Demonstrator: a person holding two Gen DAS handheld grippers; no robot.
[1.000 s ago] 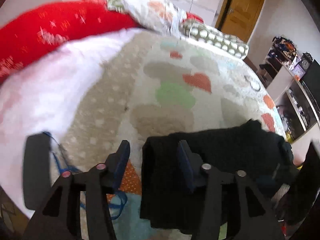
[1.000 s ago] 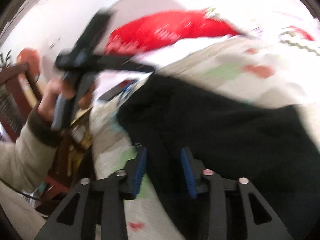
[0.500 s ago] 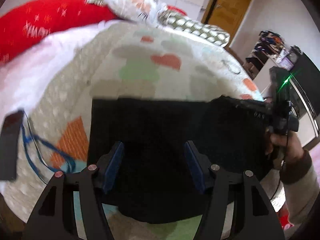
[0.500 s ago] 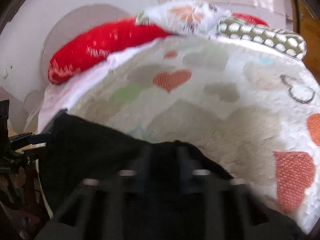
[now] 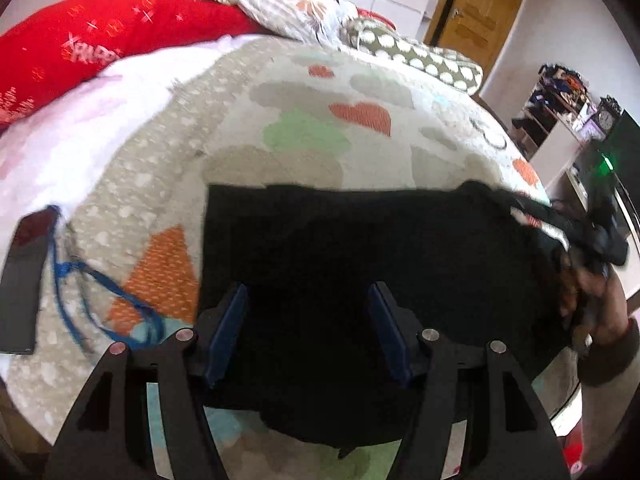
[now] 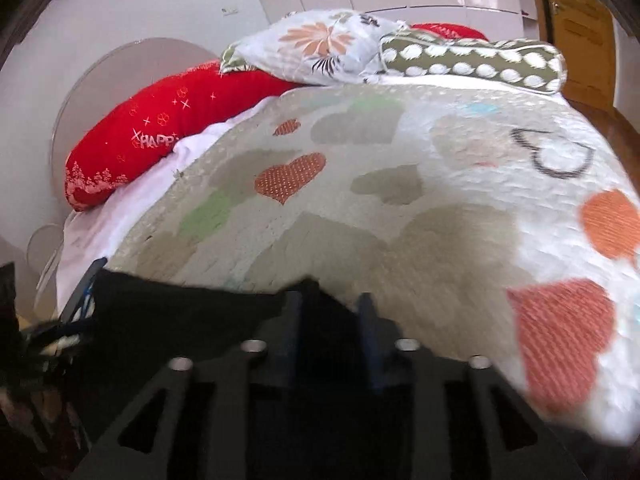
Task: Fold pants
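The black pants (image 5: 360, 260) lie on the heart-patterned blanket (image 5: 304, 136), long axis crosswise. The left gripper (image 5: 308, 328) hovers spread directly over them, nearer; the right gripper (image 6: 328, 332), apparently parted, sits at their right end.

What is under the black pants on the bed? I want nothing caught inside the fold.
The black pants lie on the heart-print blanket; blanket shows along every visible edge. The blue cord and dark phone sit beside them, apart. Anything beneath the cloth itself is covered.
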